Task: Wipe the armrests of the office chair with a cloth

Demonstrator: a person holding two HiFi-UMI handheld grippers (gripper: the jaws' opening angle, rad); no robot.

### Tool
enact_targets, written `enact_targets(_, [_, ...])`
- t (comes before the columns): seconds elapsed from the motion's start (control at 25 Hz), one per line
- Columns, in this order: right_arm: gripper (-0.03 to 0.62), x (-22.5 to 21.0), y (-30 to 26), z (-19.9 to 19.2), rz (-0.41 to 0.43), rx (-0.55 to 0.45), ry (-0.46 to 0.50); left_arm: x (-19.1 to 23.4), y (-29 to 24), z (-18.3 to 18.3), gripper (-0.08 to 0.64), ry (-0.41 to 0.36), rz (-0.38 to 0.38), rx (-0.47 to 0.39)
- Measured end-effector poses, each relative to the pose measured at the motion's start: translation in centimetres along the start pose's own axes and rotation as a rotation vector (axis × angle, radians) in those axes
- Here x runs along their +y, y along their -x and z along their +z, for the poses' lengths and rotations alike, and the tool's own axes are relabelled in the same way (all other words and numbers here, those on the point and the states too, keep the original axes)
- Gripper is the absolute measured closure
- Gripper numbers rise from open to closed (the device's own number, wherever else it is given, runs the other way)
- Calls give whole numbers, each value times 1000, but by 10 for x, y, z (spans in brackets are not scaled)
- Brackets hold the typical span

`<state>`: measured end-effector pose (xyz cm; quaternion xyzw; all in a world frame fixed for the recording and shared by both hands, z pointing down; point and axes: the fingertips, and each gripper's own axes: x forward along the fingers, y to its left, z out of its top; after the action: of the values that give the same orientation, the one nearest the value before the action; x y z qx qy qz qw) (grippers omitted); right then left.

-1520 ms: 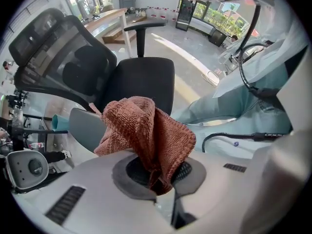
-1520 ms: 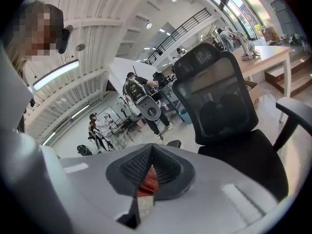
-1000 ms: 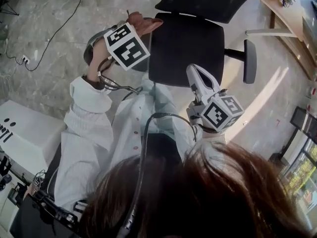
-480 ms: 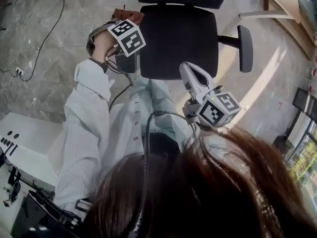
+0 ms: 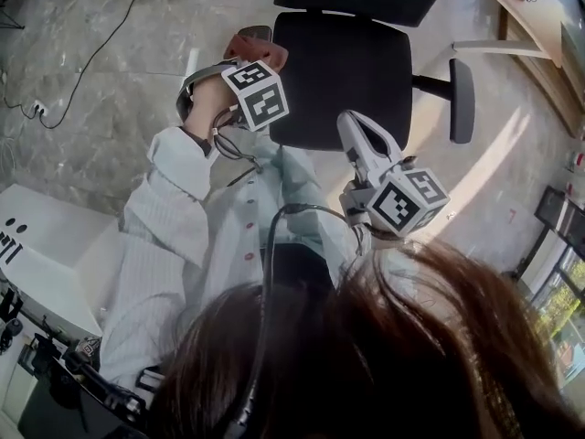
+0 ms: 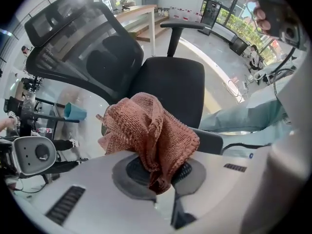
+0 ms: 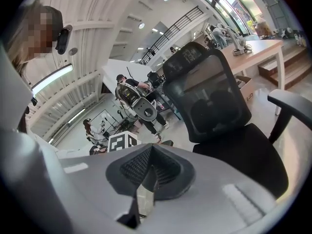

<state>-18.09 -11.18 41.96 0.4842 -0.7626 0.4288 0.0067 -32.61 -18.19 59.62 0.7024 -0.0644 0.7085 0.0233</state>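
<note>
The black office chair shows its seat and mesh back. A reddish-brown cloth lies bunched at the chair's left armrest, and my left gripper is shut on it. In the left gripper view the cloth fills the space between the jaws and hides most of that armrest. The right armrest stands bare on its post. My right gripper hovers over the seat's front edge, shut and holding nothing. In the right gripper view, the right gripper points at the chair's back.
A white case stands on the floor at the left, and cables run across the grey tiles. A wooden desk stands at the top right. A teal cup sits behind the chair. People stand in the far background.
The left gripper with the cloth has shifted slightly along the chair's left side. The right gripper has stayed over the seat's front edge.
</note>
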Motion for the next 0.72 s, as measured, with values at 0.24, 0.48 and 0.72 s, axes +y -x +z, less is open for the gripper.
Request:
enact_targets(0.24, [591,6,2,-2,10,-3,-8,-46,13,-9,525,19,-46,-32])
enact_targets(0.48, [591,13,9,-1,4,-40,-9,-91,21,-25,525,19,-68,-49])
enact_targets(0.72, [591,20,22,9,0,-74,3,-126,29,-26,525,61,-150,-79])
